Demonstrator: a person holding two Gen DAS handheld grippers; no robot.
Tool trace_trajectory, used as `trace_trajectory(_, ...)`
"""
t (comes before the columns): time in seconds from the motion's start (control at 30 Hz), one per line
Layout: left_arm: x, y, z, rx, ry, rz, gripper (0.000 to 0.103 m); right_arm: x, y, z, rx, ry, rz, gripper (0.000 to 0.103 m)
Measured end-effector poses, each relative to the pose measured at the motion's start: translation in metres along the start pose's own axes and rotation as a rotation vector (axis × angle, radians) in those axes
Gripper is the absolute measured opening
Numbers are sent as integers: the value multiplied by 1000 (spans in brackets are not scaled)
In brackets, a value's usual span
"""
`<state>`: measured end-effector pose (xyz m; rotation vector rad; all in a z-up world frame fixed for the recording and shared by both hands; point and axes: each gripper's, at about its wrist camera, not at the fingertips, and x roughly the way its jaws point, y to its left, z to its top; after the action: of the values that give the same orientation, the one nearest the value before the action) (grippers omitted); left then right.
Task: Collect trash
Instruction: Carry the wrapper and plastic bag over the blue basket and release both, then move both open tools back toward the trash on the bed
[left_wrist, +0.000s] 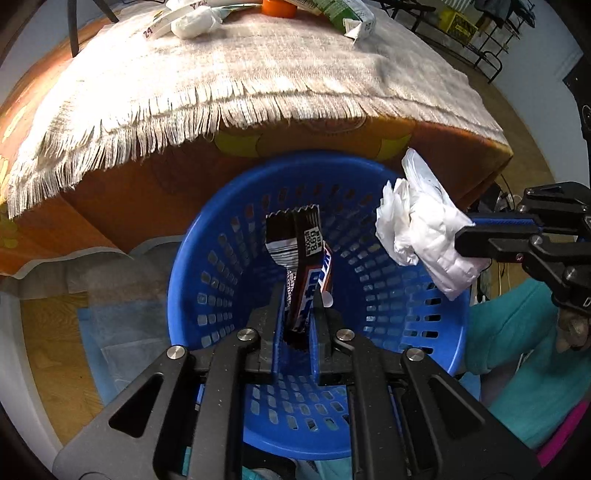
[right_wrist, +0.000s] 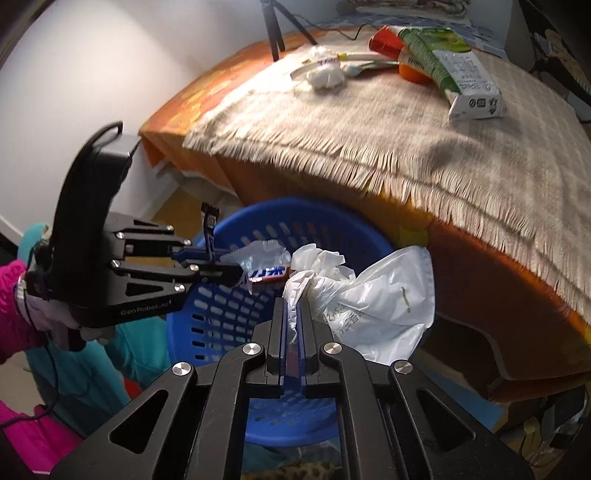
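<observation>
A blue slotted basket (left_wrist: 424, 325) stands on the floor below the table edge; it also shows in the right wrist view (right_wrist: 221, 325). My left gripper (left_wrist: 299, 317) is shut on a dark candy wrapper (left_wrist: 306, 258) and holds it over the basket. The left gripper also shows in the right wrist view (right_wrist: 236, 271), with the wrapper (right_wrist: 267, 274) sticking out. My right gripper (right_wrist: 294, 314) is shut on a crumpled white plastic bag (right_wrist: 384, 302) above the basket's rim. It enters the left wrist view from the right (left_wrist: 469, 230) with the bag (left_wrist: 424, 236).
The table has an orange cover (right_wrist: 491, 266) and a fringed beige cloth (right_wrist: 406, 122). On it lie a white wad (right_wrist: 327, 75), a green-white carton (right_wrist: 454, 70), an orange lid (right_wrist: 412, 72) and a red packet (right_wrist: 386, 38). A tripod leg (right_wrist: 273, 29) stands behind.
</observation>
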<state>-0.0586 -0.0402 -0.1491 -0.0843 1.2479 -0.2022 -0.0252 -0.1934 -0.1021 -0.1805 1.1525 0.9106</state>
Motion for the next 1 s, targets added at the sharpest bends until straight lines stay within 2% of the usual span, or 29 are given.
trace_trajectory(0.1,4,0,-1,9,5,2,10,4,0,-2,1,15,2,4)
trace_trajectory(0.3,9,-6,0,24,13,11,30,9,-2,-5,14,48,-1,7)
trace_trajectory(0.37,9,-5,0,26,13,16,33,10,-2,-5,12,51,-1,9)
trace_trajectory(0.43,10,-5,-1,27,14,20,36,9,-2,-5,9,51,-9,18)
trace_trajectory(0.47,9,-5,-1,26,13,22,39,10,-2,-4,10,50,-14,31)
trace_trajectory(0.5,9,-5,-1,24,11,23,47,9,-3,-5,14,46,-16,44)
trace_trajectory(0.53,9,-5,-2,22,7,25,51,9,-3,-4,16,42,-16,48)
trace_trajectory(0.7,5,1,-4,9,1,27,51,6,-6,-1,24,34,-32,50)
trace_trajectory(0.77,5,2,-3,1,4,24,55,7,-8,1,27,34,-44,55)
trace_trajectory(0.83,3,2,-3,-1,-4,24,65,6,-9,1,29,31,-56,61)
trace_trajectory(1.0,2,2,-2,1,-5,27,67,2,-13,4,43,15,-80,63)
